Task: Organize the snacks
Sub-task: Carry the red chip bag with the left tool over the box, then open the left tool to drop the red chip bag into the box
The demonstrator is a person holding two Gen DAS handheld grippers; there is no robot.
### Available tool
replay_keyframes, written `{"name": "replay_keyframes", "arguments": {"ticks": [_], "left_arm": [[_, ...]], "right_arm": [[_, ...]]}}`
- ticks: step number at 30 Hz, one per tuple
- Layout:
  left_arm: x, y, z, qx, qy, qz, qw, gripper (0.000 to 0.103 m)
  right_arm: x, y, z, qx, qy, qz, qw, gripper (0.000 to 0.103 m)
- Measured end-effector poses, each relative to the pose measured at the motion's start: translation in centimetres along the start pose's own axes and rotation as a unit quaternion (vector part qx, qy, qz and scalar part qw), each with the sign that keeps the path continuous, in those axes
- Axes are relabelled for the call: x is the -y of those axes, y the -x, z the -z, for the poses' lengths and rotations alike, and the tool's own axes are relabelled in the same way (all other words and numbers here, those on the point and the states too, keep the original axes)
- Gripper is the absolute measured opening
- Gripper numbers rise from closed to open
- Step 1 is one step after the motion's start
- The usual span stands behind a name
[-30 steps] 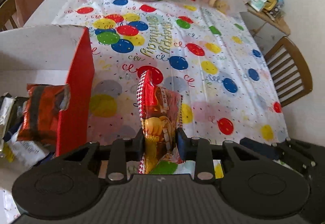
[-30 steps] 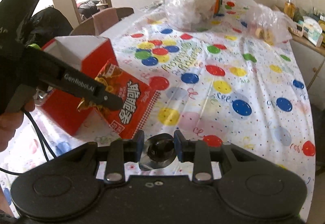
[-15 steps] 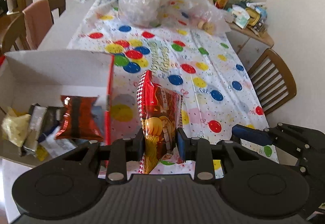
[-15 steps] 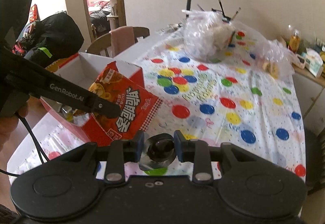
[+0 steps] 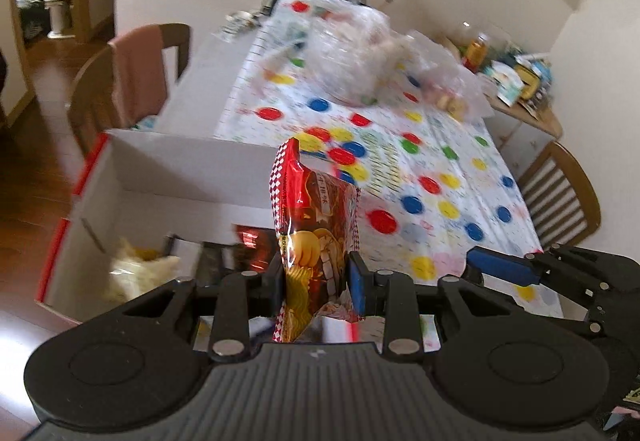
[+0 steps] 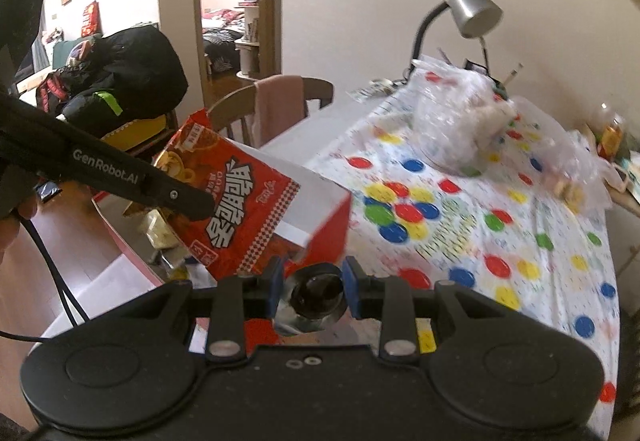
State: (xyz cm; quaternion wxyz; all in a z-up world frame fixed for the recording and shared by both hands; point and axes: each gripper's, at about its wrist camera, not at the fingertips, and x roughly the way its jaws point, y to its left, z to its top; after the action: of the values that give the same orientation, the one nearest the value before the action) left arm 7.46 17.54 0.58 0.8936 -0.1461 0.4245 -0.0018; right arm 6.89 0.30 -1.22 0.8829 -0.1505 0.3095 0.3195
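Glossy red snack bag [image 5: 316, 241] pinched upright by left tongs [image 5: 316, 277].

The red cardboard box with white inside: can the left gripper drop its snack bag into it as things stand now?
Probably yes. The red cardboard box is open at the top, and the left gripper, jaws shut on the red snack bag, hangs near its rim. Snacks inside lie low and leave room.
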Motion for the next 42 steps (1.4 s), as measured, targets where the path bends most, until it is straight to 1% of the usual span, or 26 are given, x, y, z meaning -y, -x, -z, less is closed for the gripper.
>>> {"name": "replay_keyframes", "arguments": {"ticks": [4, 11, 18, 20, 22, 25, 31, 37, 38, 42], "left_arm": [[-3.1, 0.4, -0.5, 0.007, 0.012, -0.016, 0.9998, 0.03], [-8.4, -0.1, -1.3, 0.016, 0.038, -0.048, 0.998, 0.03], [-12.3, -2.4, -2.0, 0.019, 0.069, -0.066, 0.9953, 0.03], [-13.2, -3.3, -2.2, 0.016, 0.081, -0.06, 0.9948, 0.03], [-13.7, -4.1, -2.2, 0.014, 0.084, -0.053, 0.995, 0.03], [-13.8, -5.3, -2.3, 0.007, 0.075, -0.055, 0.9957, 0.03], [-13.7, -7.4, -1.6, -0.022, 0.061, -0.048, 0.9968, 0.03], [-13.2, -8.5, -0.8, -0.037, 0.043, -0.051, 0.9971, 0.03], [-13.0, -8.6, -0.7, -0.038, 0.039, -0.051, 0.9972, 0.03], [-12.3, -8.8, -0.4, -0.043, 0.02, -0.057, 0.9973, 0.03]], "right_arm": [[-2.1, -1.8, -1.3, -0.005, 0.014, -0.004, 1.0, 0.03], [-5.4, -5.9, -2.3, -0.031, 0.034, -0.002, 0.999, 0.03], [-8.1, -9.7, -2.1, -0.067, 0.046, -0.001, 0.997, 0.03], [-8.5, -10.8, -1.8, -0.078, 0.047, 0.001, 0.996, 0.03], [-8.9, -11.8, -1.4, -0.088, 0.049, 0.005, 0.995, 0.03], [-9.0, -12.8, -1.0, -0.099, 0.044, 0.013, 0.994, 0.03], [-8.9, -13.8, -0.2, -0.12, 0.033, 0.009, 0.992, 0.03], [-8.8, -14.3, 0.1, -0.127, 0.03, 0.014, 0.991, 0.031], [-8.7, -14.4, 0.1, -0.128, 0.028, 0.015, 0.991, 0.029], [-8.5, -14.3, 0.3, -0.13, 0.019, 0.012, 0.991, 0.033]]}}
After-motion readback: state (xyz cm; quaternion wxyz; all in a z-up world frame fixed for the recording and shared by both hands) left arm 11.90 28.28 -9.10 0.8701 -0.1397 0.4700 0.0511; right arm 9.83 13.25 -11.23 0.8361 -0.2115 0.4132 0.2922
